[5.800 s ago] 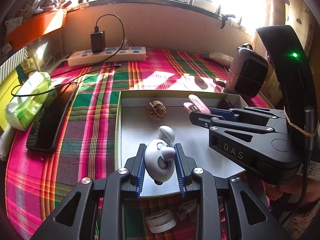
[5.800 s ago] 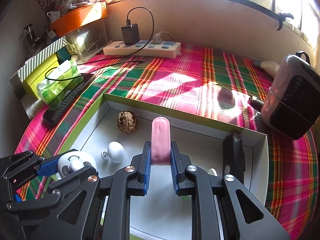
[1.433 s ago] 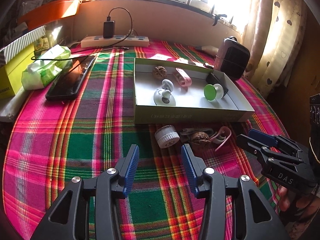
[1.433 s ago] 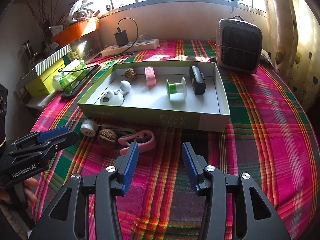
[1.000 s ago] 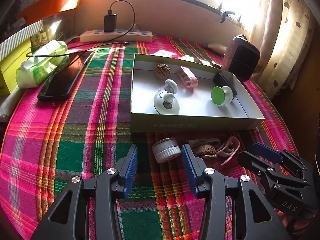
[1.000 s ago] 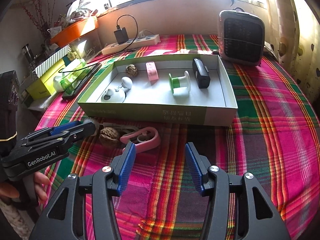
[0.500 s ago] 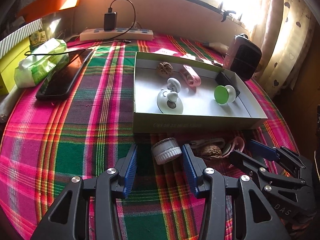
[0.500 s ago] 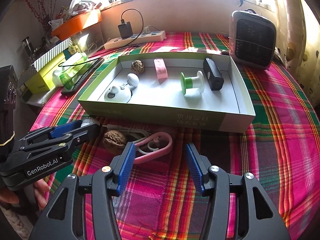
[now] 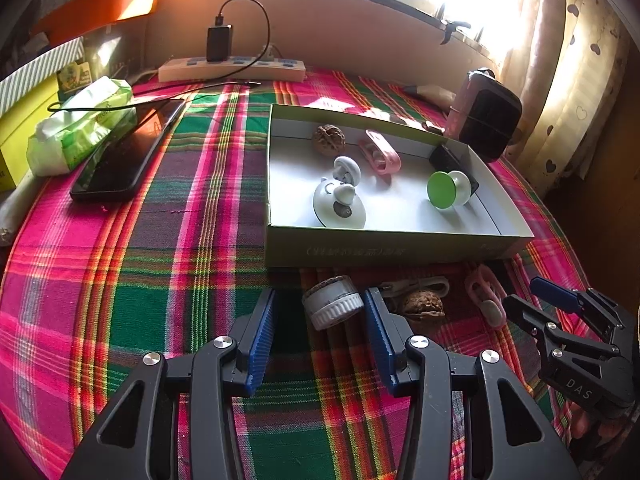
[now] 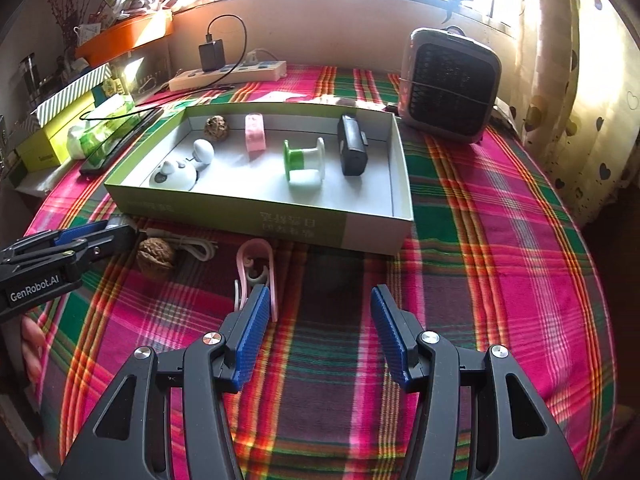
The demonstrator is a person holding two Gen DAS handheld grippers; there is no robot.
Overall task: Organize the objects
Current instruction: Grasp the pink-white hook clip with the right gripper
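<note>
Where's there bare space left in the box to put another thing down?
In the box, bare floor runs along the near wall, from the green spool to the right wall below the black device. The left end is crowded: white suction hooks, walnut, pink clip.

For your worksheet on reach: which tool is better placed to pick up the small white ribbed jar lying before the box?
Left tool: its open fingers bracket the jar. The right tool sits open beside the pink clip.

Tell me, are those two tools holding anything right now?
No. Both are open: the left tool straddles a small white jar without gripping; the right tool is empty.
</note>
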